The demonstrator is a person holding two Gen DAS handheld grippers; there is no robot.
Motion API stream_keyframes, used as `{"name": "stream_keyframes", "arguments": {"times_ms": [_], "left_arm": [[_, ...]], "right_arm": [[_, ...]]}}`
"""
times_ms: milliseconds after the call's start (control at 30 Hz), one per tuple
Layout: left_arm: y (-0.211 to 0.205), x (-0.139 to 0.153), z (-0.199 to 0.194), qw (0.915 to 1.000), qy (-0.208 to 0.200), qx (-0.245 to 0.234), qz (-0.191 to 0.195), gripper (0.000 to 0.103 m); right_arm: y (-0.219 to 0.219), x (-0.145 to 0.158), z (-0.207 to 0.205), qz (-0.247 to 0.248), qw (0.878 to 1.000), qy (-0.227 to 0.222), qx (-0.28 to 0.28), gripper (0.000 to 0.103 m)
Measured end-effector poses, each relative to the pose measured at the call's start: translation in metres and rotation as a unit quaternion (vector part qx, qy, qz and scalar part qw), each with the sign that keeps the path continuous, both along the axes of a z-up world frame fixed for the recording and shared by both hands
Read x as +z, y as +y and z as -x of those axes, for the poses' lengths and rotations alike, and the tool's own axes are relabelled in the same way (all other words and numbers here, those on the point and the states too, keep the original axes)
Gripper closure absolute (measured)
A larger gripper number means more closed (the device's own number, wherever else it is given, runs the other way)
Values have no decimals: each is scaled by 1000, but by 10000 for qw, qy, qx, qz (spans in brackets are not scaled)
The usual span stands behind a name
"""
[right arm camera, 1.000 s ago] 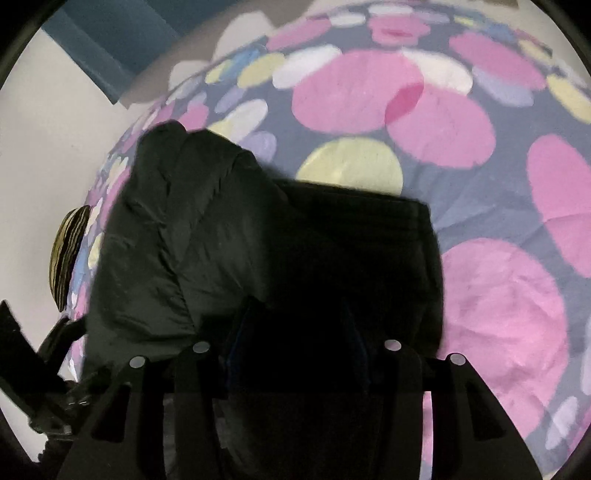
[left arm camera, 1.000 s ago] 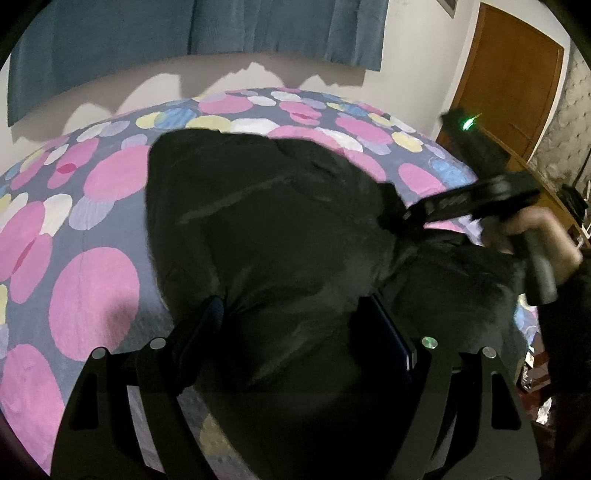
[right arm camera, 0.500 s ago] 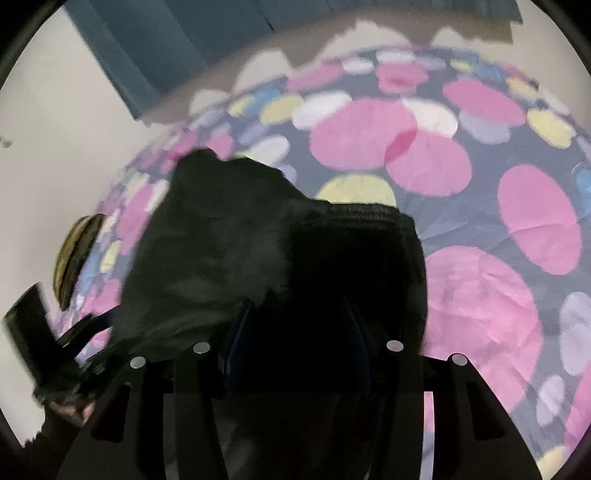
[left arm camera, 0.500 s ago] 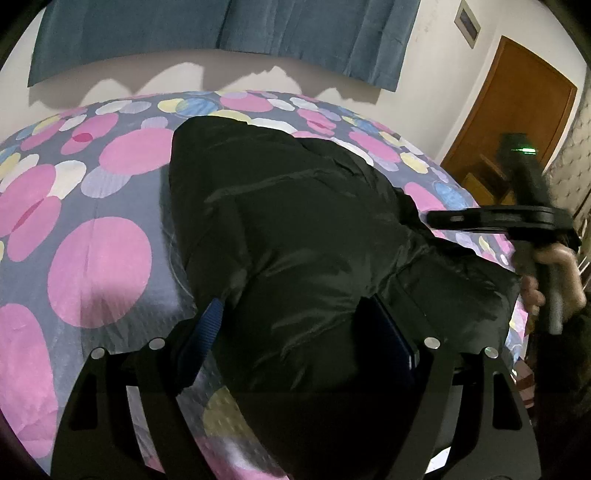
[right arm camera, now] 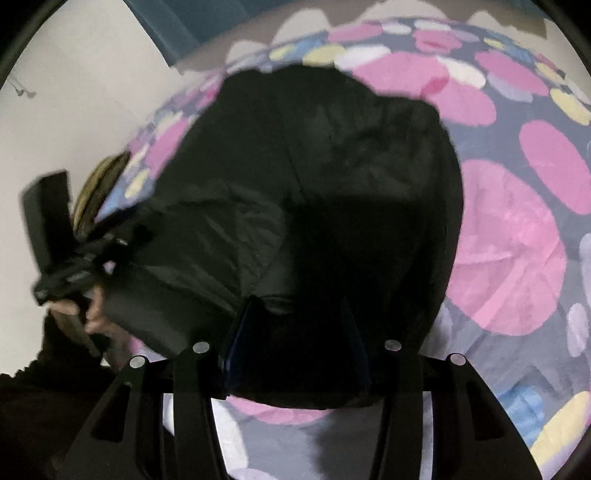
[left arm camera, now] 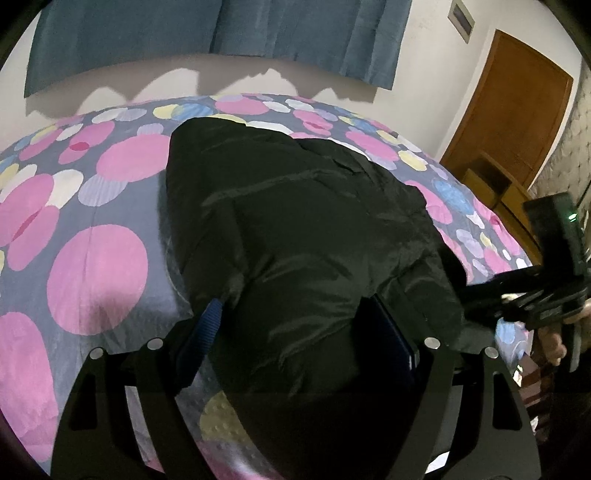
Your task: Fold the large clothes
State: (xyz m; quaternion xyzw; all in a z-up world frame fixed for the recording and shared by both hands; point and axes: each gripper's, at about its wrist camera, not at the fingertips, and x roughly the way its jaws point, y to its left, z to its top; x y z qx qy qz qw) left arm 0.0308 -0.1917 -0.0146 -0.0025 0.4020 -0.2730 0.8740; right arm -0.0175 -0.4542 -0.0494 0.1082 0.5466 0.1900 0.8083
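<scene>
A black puffy jacket (left arm camera: pixel 303 229) lies bunched on a bed with a spotted cover (left arm camera: pixel 92 277). My left gripper (left arm camera: pixel 299 328) has its blue-padded fingers (left arm camera: pixel 205 332) set wide, shut on a thick bundle of the jacket's near end. In the right wrist view the jacket (right arm camera: pixel 332 177) fills the middle, and my right gripper (right arm camera: pixel 295 332) is shut on a dark fold of it. The right gripper (left arm camera: pixel 476 291), held by a hand, shows at the jacket's right edge in the left wrist view. The left gripper (right arm camera: pixel 125 236) shows at the jacket's left edge in the right wrist view.
A blue curtain (left arm camera: pixel 221 33) hangs on the white wall behind the bed. A brown wooden door (left arm camera: pixel 517 110) and low wooden furniture (left arm camera: pixel 491 184) stand at the right. A striped yellow object (right arm camera: pixel 96 192) sits off the bed's left edge in the right wrist view.
The right gripper has travelled from over the jacket's middle to its right edge, carrying its fold along. The left gripper has stayed on its bundle. More curtain and wall show now.
</scene>
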Motion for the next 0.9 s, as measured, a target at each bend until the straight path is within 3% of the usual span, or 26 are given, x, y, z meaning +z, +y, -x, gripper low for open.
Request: {"name": "stream_keyframes", "arguments": {"times_ms": [100,167,267,567,733,800,900], "left_arm": [[6,4,1,9998,4,-10,190,23],[21,6,-1,9981,89,140,590,23],[42,2,-6,9923,319,424,1117,23],[62,-27,-23,9739,961,570,1975,16],[64,-37,-29,9634,1243,619,2294,13],[62,-37,-31,9642,1242,624,2257,13],[57,-32,-31,9694,1090,573,2124,12]], "right_arm": [[2,-13,-1,-61,10000,58,-51,56],[1,-16,1,-128,9999,37,-101,56],[-2,-17,2,-255,9995,27,-167,56],[-9,-11,11,-425,9983,-288,-287,50],[-10,-2,17,-556,9974,-378,-277,38],[-10,10,20,-509,9969,-511,-313,36],[-21,29,26,-585,9924,-939,-546,23]]}}
